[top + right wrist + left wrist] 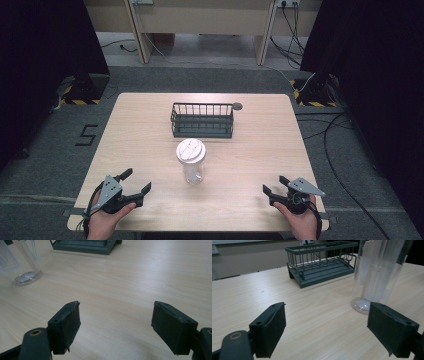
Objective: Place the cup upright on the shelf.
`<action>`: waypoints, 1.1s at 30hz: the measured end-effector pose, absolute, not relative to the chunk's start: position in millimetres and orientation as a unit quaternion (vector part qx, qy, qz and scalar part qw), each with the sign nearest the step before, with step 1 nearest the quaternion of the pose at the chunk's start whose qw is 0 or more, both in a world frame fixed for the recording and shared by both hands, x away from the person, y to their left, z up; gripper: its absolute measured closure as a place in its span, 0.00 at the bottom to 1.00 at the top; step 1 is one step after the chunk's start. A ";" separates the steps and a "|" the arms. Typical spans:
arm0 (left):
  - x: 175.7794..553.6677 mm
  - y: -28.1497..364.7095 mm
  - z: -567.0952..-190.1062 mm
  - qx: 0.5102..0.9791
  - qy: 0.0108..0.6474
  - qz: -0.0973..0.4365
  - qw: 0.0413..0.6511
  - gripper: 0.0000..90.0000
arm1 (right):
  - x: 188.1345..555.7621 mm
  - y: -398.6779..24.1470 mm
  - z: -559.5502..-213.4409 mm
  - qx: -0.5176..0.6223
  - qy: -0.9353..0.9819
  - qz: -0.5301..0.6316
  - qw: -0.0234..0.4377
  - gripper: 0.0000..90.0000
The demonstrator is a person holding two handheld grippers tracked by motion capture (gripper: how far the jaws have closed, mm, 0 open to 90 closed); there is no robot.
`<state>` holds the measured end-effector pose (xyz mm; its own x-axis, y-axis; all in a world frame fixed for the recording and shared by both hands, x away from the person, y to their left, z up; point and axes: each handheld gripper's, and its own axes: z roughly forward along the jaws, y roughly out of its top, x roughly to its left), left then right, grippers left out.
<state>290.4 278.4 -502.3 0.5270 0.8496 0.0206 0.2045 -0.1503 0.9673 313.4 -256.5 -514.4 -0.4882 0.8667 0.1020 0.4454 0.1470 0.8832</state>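
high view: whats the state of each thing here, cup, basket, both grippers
cup: upright on the table, white lid on, looks empty, not held
basket: upright behind the cup, nothing inside
left gripper: open, holding nothing, apart from the cup
right gripper: open, holding nothing, near the table's front edge

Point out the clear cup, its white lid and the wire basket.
clear cup [192, 172]: high view, on its transparent wall below the lid.
white lid [190, 150]: high view, on the middle of its top.
wire basket [322, 263]: left gripper view, on its barred front wall.
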 end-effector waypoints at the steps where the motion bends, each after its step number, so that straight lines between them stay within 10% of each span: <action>1: 290.3 276.5 -502.3 0.696 0.377 0.303 0.531 0.16 | 312.7 -256.4 -514.3 0.455 0.721 0.470 0.228 0.25; 33: 294.2 230.2 -500.0 0.723 0.325 0.270 0.547 0.17 | 312.2 -256.2 -514.0 0.454 0.714 0.472 0.248 0.22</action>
<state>294.2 230.2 -500.0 0.6424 0.7656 0.0343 0.1748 -0.1900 0.9661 312.2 -256.2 -514.0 -0.4651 0.8821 0.0743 0.4148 0.1430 0.8986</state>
